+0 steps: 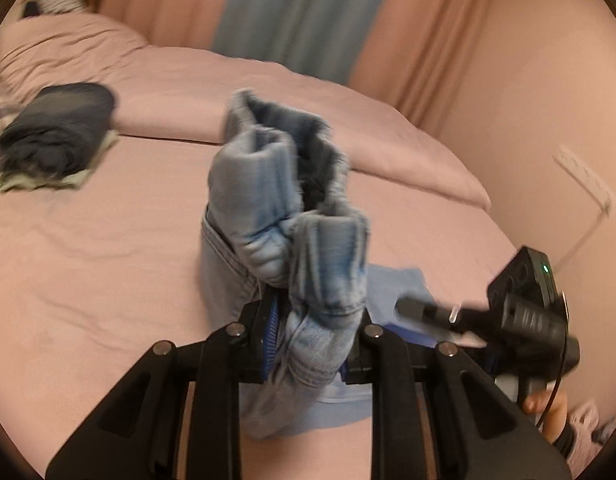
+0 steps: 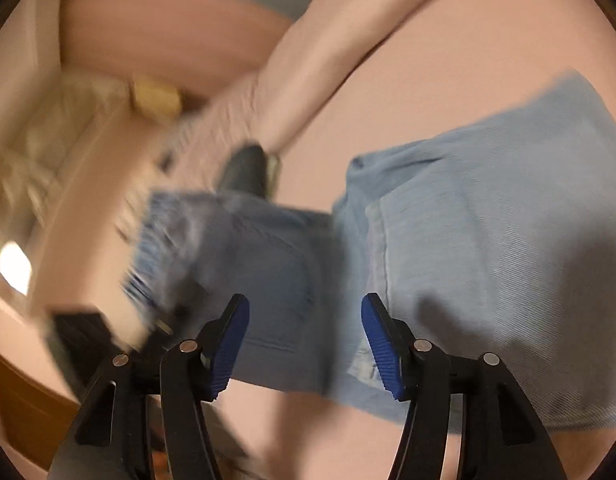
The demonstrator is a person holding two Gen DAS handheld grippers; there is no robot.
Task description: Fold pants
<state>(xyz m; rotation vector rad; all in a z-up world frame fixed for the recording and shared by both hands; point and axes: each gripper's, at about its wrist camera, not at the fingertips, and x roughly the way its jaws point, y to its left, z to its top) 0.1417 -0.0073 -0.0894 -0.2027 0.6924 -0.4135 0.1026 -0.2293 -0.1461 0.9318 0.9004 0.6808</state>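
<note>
Light blue jeans (image 1: 276, 208) lie on the pink bed. My left gripper (image 1: 312, 332) is shut on a bunched fold of the jeans, with the frayed leg ends (image 1: 304, 136) held up above the bed. In the right wrist view the jeans (image 2: 488, 240) lie flat with a back pocket (image 2: 268, 280) showing. My right gripper (image 2: 306, 344) is open and empty just above the denim. It also shows at the right of the left wrist view (image 1: 420, 312), low over the cloth.
A dark folded garment (image 1: 56, 128) sits on a pale cloth at the bed's far left. A pillow (image 1: 308, 120) lies behind the jeans. Curtains (image 1: 292, 12) and a wall (image 1: 548, 100) stand beyond the bed.
</note>
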